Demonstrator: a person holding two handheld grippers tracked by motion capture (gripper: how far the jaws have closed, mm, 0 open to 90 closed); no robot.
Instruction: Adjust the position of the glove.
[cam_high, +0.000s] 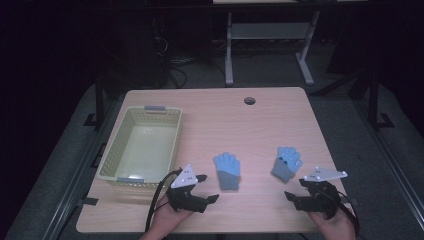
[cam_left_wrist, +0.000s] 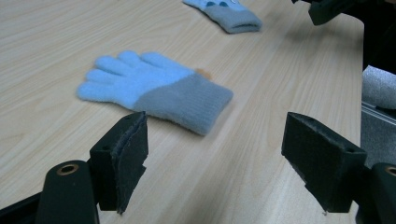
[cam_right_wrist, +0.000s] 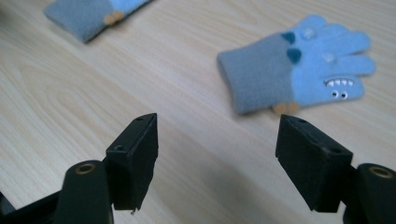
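Note:
Two light-blue knit gloves with grey cuffs lie flat on the wooden table (cam_high: 225, 125). The left glove (cam_high: 227, 170) (cam_left_wrist: 149, 91) lies just ahead of my left gripper (cam_high: 207, 188) (cam_left_wrist: 217, 128), whose jaws stand open and empty, short of its cuff. The right glove (cam_high: 286, 162) (cam_right_wrist: 299, 70) bears a small shark face and dark patches. It rests ahead and slightly right of my right gripper (cam_high: 295, 192) (cam_right_wrist: 217, 126), also open with nothing between the jaws. Each gripper is held by a hand near the table's front edge.
A pale green plastic basket (cam_high: 111, 150), with nothing in it, stands on the left part of the table. A round cable hole (cam_high: 249, 100) sits near the far edge. Dark floor, cables and a desk frame (cam_high: 229, 50) lie beyond the table.

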